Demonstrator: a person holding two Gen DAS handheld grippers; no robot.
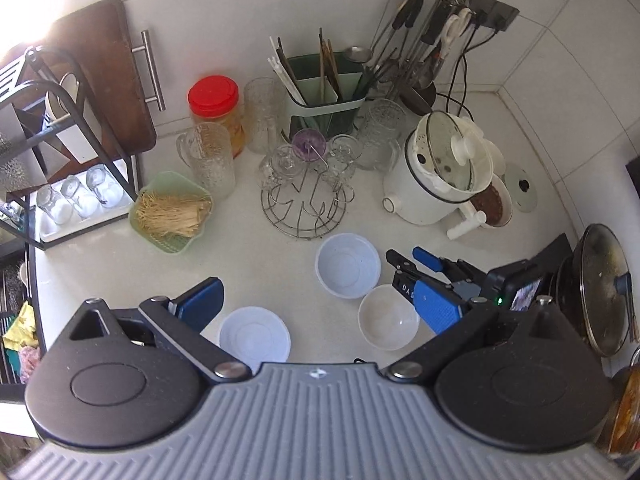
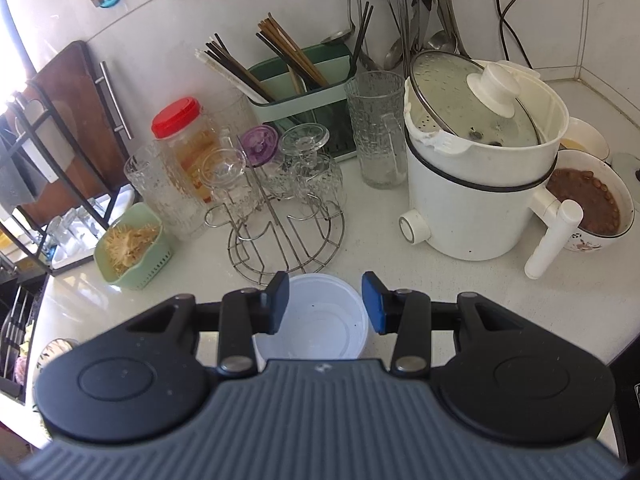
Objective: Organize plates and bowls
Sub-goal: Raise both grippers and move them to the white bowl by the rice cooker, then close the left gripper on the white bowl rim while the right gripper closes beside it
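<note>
Nearest, the right tool (image 2: 324,307) straddles the pale blue plastic bowl (image 2: 316,320), jaws spread, pads not touching. At nine o'clock the left tool (image 1: 320,300) hangs wide, empty.

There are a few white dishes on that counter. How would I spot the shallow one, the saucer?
Start at the wire glass rack in the middle of the counter. Two white bowls sit just in front of it, and the saucer lies left of them, nearest the camera. It is nearly flat with a scalloped rim, while both bowls are deep and smooth-edged.
</note>
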